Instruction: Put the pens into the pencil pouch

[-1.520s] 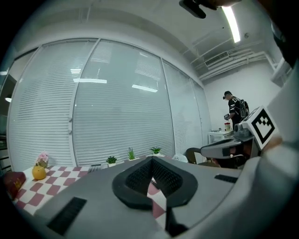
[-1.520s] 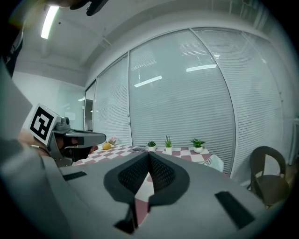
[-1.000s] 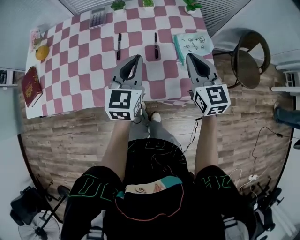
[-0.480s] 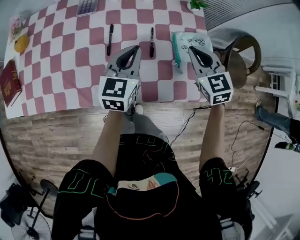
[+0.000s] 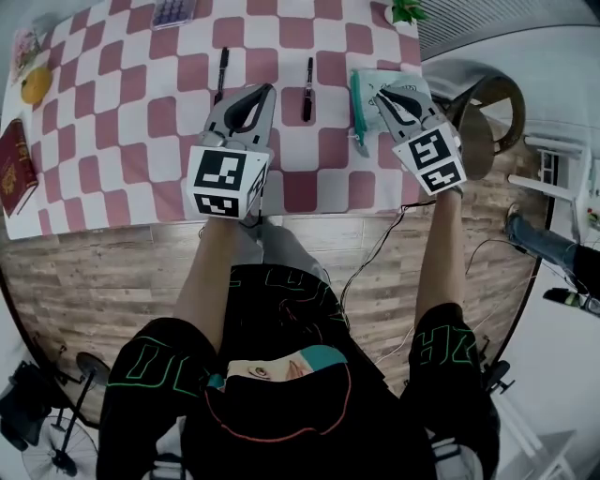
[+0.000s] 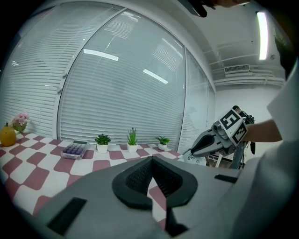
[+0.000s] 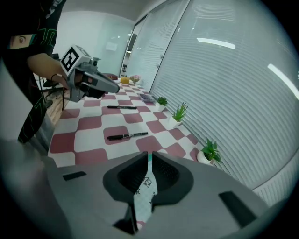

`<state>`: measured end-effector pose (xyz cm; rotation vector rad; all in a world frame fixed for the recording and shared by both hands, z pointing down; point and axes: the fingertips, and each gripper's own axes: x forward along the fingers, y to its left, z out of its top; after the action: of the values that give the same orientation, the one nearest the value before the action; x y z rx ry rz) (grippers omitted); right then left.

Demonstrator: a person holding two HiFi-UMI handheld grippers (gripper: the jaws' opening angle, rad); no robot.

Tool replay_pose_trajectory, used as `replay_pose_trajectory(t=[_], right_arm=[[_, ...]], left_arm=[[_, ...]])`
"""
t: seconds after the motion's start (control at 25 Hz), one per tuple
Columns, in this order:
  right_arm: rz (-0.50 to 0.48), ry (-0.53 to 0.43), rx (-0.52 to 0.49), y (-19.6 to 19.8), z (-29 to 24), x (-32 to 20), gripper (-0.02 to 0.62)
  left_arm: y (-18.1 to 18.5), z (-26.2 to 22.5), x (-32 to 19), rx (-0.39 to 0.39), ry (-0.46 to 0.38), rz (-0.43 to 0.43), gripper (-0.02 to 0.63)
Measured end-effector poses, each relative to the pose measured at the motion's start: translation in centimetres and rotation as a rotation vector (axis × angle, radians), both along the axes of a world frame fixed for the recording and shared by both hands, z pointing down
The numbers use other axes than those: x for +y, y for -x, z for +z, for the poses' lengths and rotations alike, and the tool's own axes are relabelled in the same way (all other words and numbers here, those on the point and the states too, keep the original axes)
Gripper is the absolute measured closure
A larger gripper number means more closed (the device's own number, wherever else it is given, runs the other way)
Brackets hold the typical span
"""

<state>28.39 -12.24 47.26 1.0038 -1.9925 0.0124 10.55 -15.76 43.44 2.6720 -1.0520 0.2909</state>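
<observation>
Two black pens (image 5: 221, 73) (image 5: 307, 89) lie on the pink-and-white checked table (image 5: 141, 211); the right gripper view shows them too (image 7: 127, 136) (image 7: 121, 107). A pale green pencil pouch (image 5: 357, 117) lies at the table's right. My right gripper (image 5: 380, 97) hangs tilted down just above it, and the pouch (image 7: 144, 189) shows through the slit of its jaws. These jaws are just opening, tips still nearly together, gripping nothing. My left gripper (image 5: 265, 90) is shut and empty, between the two pens and above the cloth.
A red book (image 5: 17, 178) and an orange (image 5: 36, 84) sit at the table's left edge. A calculator (image 5: 173, 11) and small potted plants (image 7: 180, 112) line the far side by the blinds. A round stool (image 5: 492, 112) stands right of the table.
Both grippers have moved forward over the table and sunk lower. The right one has rolled and tipped downward, ending over the pouch.
</observation>
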Motion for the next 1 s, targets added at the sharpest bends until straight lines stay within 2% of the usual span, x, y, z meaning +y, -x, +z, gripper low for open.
replay_pose_trajectory(t=[0.28, 0.56, 0.72, 0.84, 1.0], right_arm=[[-0.156, 0.174, 0.143, -0.1, 3.3, 0.2, 0.495], [-0.287, 0.365, 0.25, 0.1, 6.7, 0.8, 0.448], [-0.326, 0.438, 0.314, -0.4, 7.9, 0.9, 0.437], [-0.347, 0.485, 0.323, -0.5, 8.8, 1.0, 0.431], [-0.375, 0.508, 0.369, -0.3, 9.2, 0.8, 0.431]], left_arm=[[-0.5, 0.8, -0.8, -0.007, 0.019, 0.03, 0.607], [-0.2, 1.3, -1.6, -0.01, 0.031, 0.036, 0.607], [0.0, 1.5, -1.6, -0.011, 0.039, 0.042, 0.608], [0.1, 1.6, -1.6, -0.011, 0.042, 0.042, 0.607], [0.2, 1.5, -1.7, -0.006, 0.046, 0.045, 0.607]])
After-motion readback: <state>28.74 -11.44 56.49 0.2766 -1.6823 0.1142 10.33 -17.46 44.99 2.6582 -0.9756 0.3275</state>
